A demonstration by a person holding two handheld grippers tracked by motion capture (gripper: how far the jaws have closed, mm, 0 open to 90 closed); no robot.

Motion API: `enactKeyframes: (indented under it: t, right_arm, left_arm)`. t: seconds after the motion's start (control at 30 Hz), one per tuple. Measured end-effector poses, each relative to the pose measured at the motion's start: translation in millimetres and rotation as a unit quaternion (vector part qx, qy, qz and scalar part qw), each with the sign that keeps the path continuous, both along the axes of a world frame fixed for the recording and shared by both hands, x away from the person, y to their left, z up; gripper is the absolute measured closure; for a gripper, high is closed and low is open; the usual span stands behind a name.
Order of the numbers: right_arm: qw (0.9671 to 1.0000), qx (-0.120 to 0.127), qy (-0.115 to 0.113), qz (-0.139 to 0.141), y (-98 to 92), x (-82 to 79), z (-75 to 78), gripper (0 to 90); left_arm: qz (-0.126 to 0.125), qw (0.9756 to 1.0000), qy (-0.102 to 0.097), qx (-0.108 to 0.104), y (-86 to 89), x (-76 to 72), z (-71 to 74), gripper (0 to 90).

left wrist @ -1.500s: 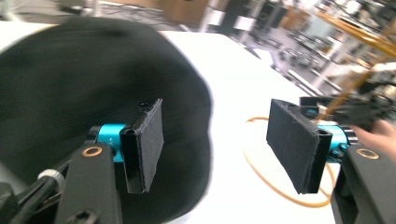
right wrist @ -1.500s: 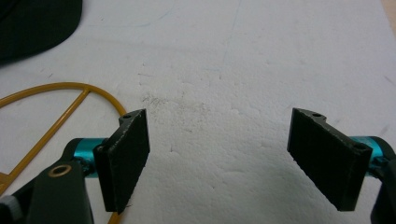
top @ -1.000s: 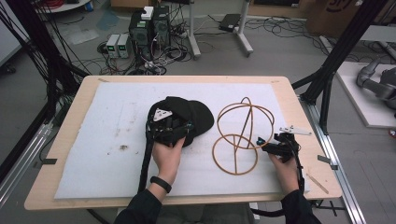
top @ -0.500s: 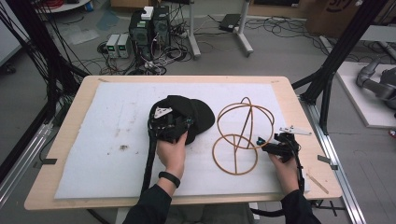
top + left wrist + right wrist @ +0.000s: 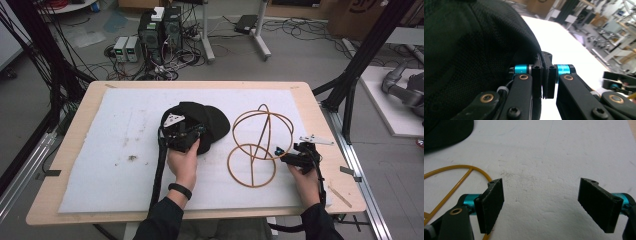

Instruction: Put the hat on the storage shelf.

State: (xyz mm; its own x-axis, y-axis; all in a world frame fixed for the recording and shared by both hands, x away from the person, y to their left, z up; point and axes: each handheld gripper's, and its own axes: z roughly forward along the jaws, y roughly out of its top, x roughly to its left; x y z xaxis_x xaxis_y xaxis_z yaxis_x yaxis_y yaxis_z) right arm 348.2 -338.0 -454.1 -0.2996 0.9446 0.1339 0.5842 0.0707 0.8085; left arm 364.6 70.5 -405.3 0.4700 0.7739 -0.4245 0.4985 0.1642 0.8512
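White foam-covered table (image 5: pixel 100 145): left gripper (image 5: pixel 544 75) just closed onto black mesh fabric cap (image 5: pixel 207 120); orange wire hat frame (image 5: pixel 260 142) at three o'clock; right gripper (image 5: pixel 541 202) jaws apart.

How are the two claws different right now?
The left claw has just been closing and is pinched shut on the black cap; the right claw is wide open, with nothing between its pads. The left sits at the cap, the right by the wire frame. Both have black jaws.
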Motion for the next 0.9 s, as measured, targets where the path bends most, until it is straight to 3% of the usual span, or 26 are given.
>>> enactKeyframes:
  t: [0.17,0.43,0.73,0.9]
  right_arm:
    - [1.0000,0.000,0.001,0.000,-0.1,0.1,0.0,20.7]
    - [1.0000,-0.004,0.000,-0.001,0.4,0.0,0.0,20.7]
    - [1.0000,-0.003,-0.001,-0.002,0.4,0.0,0.0,20.7]
    - [1.0000,-0.003,-0.001,-0.002,0.5,-0.1,0.0,20.7]
  left_arm:
    - [-0.025,0.9991,-0.026,-0.021,11.3,-9.1,13.4,87.8]
    - [-0.033,0.9961,-0.070,-0.042,32.6,-24.1,41.5,87.9]
    - [-0.047,0.9903,-0.114,-0.065,38.6,-38.6,72.0,87.9]
    - [-0.061,0.9852,-0.138,-0.082,37.8,-47.7,96.4,87.9]
